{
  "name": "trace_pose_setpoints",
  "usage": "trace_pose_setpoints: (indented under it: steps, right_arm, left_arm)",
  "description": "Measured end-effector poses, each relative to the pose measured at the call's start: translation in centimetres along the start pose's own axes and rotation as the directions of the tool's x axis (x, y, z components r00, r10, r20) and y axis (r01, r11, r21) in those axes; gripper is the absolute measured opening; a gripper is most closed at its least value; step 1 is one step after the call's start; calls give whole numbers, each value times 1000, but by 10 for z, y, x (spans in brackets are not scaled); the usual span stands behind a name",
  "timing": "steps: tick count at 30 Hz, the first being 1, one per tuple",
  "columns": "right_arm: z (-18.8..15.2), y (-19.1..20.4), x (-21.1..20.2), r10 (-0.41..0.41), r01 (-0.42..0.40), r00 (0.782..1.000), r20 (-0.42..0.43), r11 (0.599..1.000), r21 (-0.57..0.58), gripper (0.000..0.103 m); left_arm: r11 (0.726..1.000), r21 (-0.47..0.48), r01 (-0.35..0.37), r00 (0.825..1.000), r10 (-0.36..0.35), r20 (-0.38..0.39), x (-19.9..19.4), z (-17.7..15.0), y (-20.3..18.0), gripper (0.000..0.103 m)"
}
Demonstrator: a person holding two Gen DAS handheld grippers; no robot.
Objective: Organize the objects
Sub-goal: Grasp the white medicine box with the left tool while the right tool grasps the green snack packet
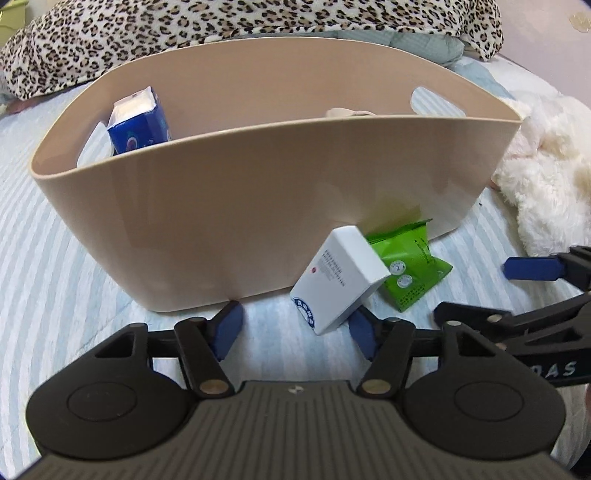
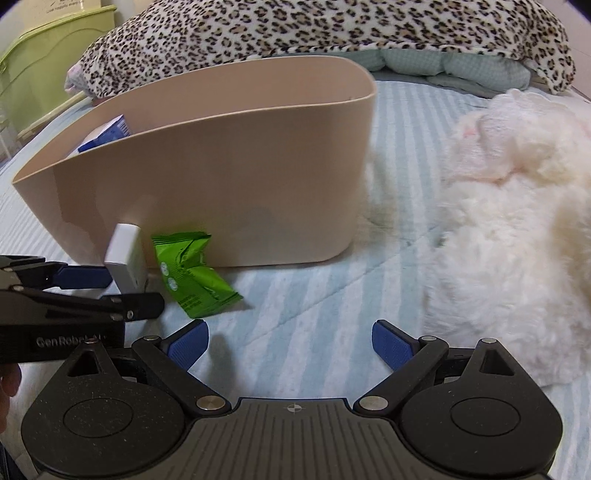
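Observation:
A beige plastic basket (image 1: 258, 206) stands on the striped bed; it also shows in the right wrist view (image 2: 229, 184). Inside it stands a blue and white carton (image 1: 138, 122). A white box (image 1: 341, 280) leans tilted against the basket's front wall, with a green packet (image 1: 410, 266) beside it on the bed. My left gripper (image 1: 295, 328) is open, its fingertips either side of the white box's lower end, not closed on it. My right gripper (image 2: 291, 347) is open and empty over the bedsheet, right of the green packet (image 2: 192, 277) and white box (image 2: 125, 258).
A white fluffy plush (image 2: 498, 221) lies on the bed right of the basket. A leopard-print blanket (image 1: 221, 33) is heaped behind it. A green plastic bin (image 2: 40, 74) stands at the far left beyond the bed.

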State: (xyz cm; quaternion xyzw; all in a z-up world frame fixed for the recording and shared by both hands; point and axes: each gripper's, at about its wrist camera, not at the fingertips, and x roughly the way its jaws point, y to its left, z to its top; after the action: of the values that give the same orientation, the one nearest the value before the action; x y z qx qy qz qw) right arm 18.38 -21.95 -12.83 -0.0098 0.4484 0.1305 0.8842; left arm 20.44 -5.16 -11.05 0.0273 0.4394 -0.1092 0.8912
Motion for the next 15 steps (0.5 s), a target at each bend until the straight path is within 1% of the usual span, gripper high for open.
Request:
trace_pose_setpoints:
  steps: [5, 7, 9, 12, 15]
  right_arm:
    - [3, 9, 5, 10, -10, 1000, -8, 1000, -11, 97]
    - [5, 14, 6, 13, -13, 1000, -9, 1000, -21, 97]
    - [8, 17, 6, 19, -20, 1000, -9, 999, -31, 97]
    - [13, 25, 7, 35, -35, 999, -6, 998, -47, 97]
    - [17, 33, 4, 53, -53, 999, -4, 996, -68, 97]
  left_arm:
    - [1000, -4, 2, 1000, -2, -2, -2, 0, 7, 52]
    - [1000, -3, -2, 1000, 2, -6, -1, 1, 10, 42]
    - [1000, -5, 2, 1000, -2, -10, -1, 1, 13, 38]
    - [1000, -12, 6, 1000, -6, -14, -3, 2, 19, 36]
    - [1000, -5, -20, 1000, 19, -12, -7, 1, 23, 36]
